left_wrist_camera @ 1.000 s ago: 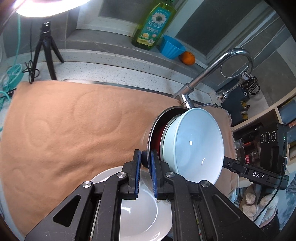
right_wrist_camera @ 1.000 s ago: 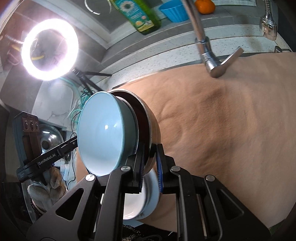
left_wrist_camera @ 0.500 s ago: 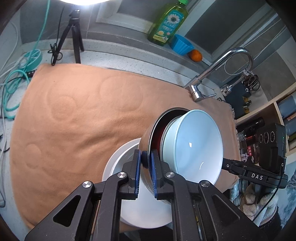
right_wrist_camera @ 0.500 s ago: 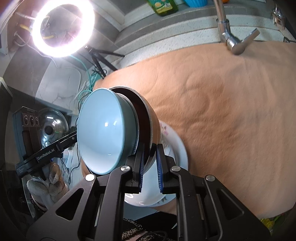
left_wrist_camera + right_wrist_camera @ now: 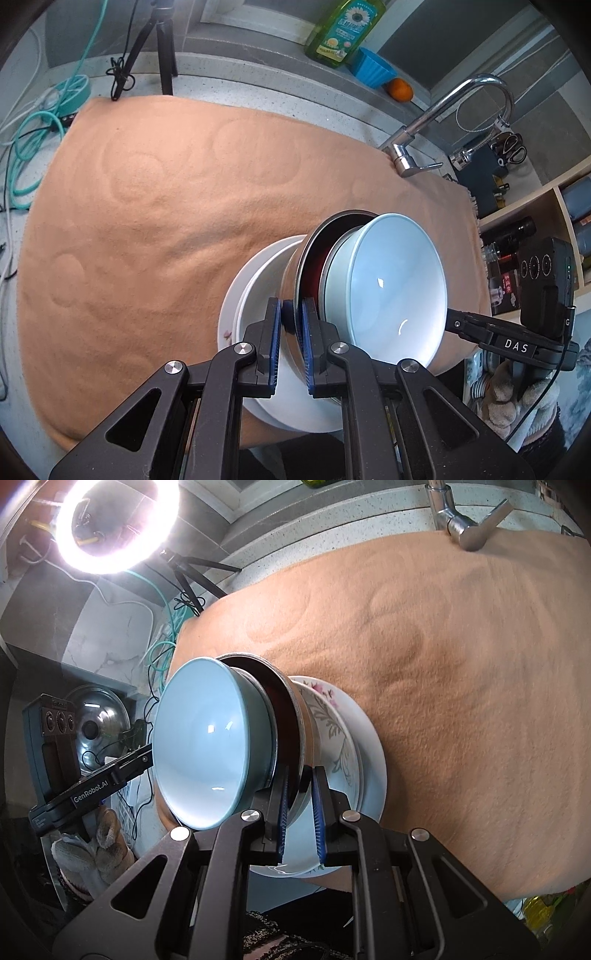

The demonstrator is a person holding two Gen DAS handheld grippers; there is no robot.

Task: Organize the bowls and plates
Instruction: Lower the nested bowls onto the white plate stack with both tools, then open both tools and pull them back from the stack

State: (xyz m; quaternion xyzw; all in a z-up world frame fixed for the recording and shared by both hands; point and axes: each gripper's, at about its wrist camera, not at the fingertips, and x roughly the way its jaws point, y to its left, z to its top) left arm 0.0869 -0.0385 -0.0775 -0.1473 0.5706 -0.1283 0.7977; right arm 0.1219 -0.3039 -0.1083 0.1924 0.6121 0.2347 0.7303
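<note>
Covering the worktop, an orange cloth carries a white plate stack near its front edge. Over the stack hangs a steel bowl with a pale blue bowl nested inside. Left tool and right tool each pinch the steel rim. Risk: uneven tilt lets the blue bowl slide out; hard set-down chips the flowered top plate.
</note>
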